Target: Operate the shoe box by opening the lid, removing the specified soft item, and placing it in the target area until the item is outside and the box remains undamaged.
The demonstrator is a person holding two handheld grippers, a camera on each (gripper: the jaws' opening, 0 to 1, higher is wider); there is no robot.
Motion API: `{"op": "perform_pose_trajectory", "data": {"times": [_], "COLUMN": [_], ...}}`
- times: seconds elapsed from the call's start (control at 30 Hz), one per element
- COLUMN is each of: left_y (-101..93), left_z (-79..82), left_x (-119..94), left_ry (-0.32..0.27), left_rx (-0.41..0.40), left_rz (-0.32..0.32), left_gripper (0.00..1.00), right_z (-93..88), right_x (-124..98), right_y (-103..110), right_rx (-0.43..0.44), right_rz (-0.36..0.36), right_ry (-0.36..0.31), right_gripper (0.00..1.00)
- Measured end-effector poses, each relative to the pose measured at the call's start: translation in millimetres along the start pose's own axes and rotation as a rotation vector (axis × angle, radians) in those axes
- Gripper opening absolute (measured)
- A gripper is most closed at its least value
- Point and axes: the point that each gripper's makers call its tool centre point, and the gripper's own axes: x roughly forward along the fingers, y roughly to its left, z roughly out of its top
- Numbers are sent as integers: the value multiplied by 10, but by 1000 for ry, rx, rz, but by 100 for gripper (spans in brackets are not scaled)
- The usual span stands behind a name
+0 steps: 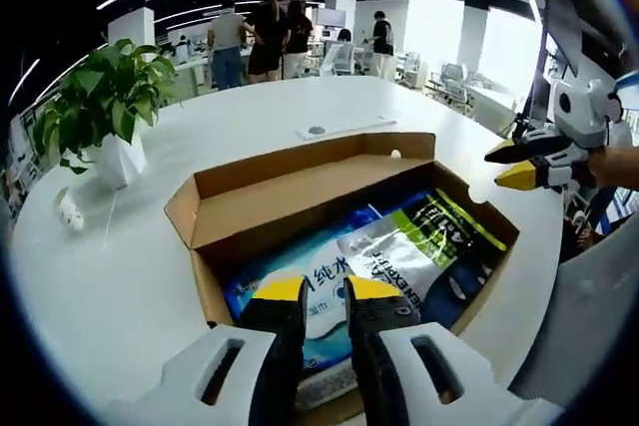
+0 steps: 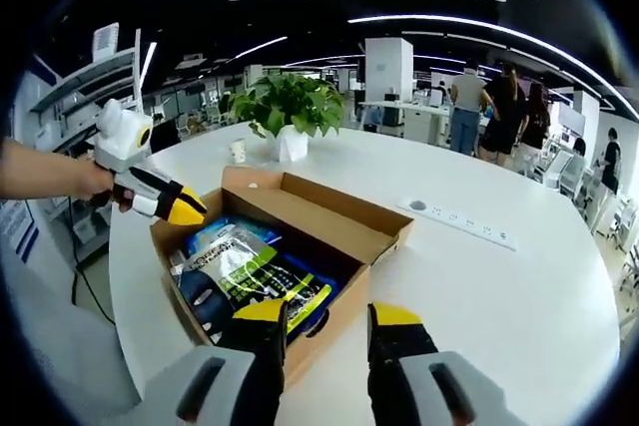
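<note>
A broad white table (image 1: 120, 276) is carrying everything here, curving away toward an open office where several people (image 1: 262, 37) are standing in the background. On it the cardboard shoe box (image 1: 300, 197) is sitting open, its lid flap (image 2: 339, 212) folded back along the far long side. Inside, soft packets are lying flat and filling the bottom: a light blue wipes pack (image 1: 300, 281) with printed characters, and overlapping it a silver-and-green pouch (image 1: 419, 236) on a dark blue bag (image 2: 300, 281). All of them are still lying within the box walls.

A potted green plant (image 1: 100, 112) in a white pot is standing on the table beyond one short end of the box, with a small white cup (image 2: 238, 150) near it. A white power strip (image 2: 459, 221) is lying flat on the table past the lid flap.

The left gripper (image 1: 326, 291) is hovering over the near edge of the box, above the wipes pack, its yellow-tipped jaws almost together with only a narrow gap and nothing between them. The right gripper (image 2: 329, 318) is straddling the box's near corner with its jaws spread apart, gripping nothing; in the left gripper view it is hanging just off the box's right end.
</note>
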Motion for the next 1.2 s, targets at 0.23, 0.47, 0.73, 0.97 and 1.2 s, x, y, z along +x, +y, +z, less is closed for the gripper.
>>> {"op": "perform_pose_trajectory", "data": {"times": [0.23, 0.47, 0.73, 0.97, 1.2], "left_y": [-108, -212, -323, -363, -387], "left_z": [-89, -136, -181, -183, -197], "left_x": [79, 157, 233, 274, 278], "left_ry": [32, 54, 77, 80, 73], "left_rx": [-17, -59, -127, -199, -205], "left_rz": [-32, -73, -125, -160, -182], "left_gripper": [15, 16, 18, 16, 7], "right_z": [-110, -135, -155, -168, -194], "right_x": [-97, -180, -251, -263, -230], "right_y": [34, 27, -26, -29, 2], "right_rx": [21, 27, 12, -25, -21], "right_rz": [16, 17, 3, 5, 14], "right_ry": [-2, -20, -32, -34, -27], "right_gripper": [38, 39, 37, 36, 36]}}
